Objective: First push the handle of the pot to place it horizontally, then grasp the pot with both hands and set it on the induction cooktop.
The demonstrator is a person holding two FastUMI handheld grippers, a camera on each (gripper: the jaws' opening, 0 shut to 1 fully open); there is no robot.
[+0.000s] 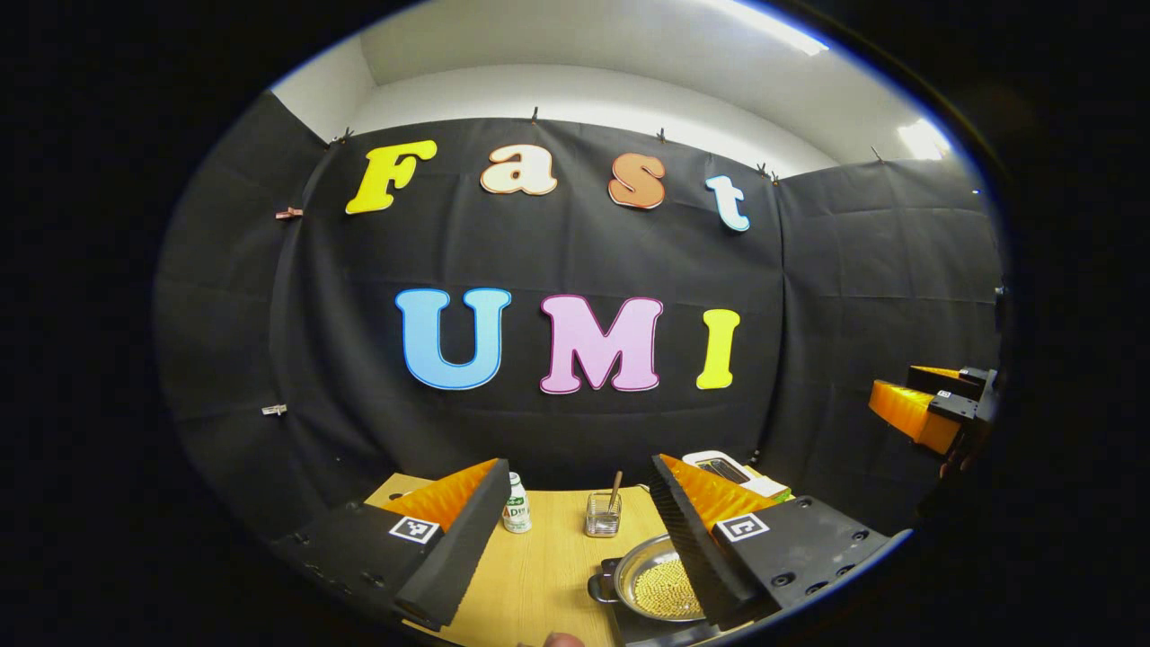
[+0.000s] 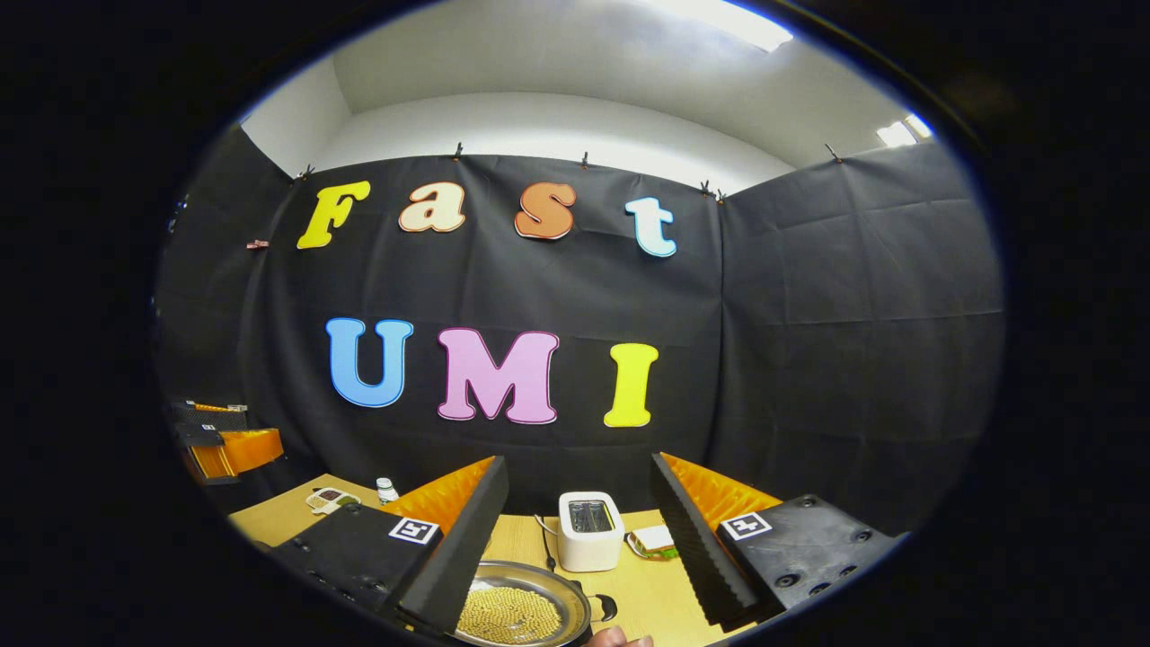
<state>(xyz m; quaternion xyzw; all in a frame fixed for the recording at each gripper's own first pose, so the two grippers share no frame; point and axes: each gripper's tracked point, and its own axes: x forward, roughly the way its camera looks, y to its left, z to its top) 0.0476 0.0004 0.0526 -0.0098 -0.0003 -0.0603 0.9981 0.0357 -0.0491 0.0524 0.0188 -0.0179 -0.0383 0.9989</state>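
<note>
A round metal pot (image 1: 660,584) holding small yellow beads sits low in the left gripper view, partly behind my left gripper's right-hand finger. It rests on a flat black cooktop (image 1: 633,629), with a short black handle (image 1: 600,589) on its side. My left gripper (image 1: 578,467) is open, raised above the table with nothing between its fingers. In the right gripper view the pot (image 2: 521,611) lies under my open right gripper (image 2: 579,463), a black handle (image 2: 606,607) on its right side. Each gripper appears far off in the other's view: the right gripper (image 1: 934,409), the left gripper (image 2: 225,445).
On the wooden table (image 1: 539,575) stand a small white bottle (image 1: 516,514) and a glass with a stick (image 1: 603,514). A white toaster (image 2: 588,530) stands behind the pot, with a small plate of food (image 2: 653,541) beside it. A person's fingertip (image 2: 620,638) shows at the bottom edge.
</note>
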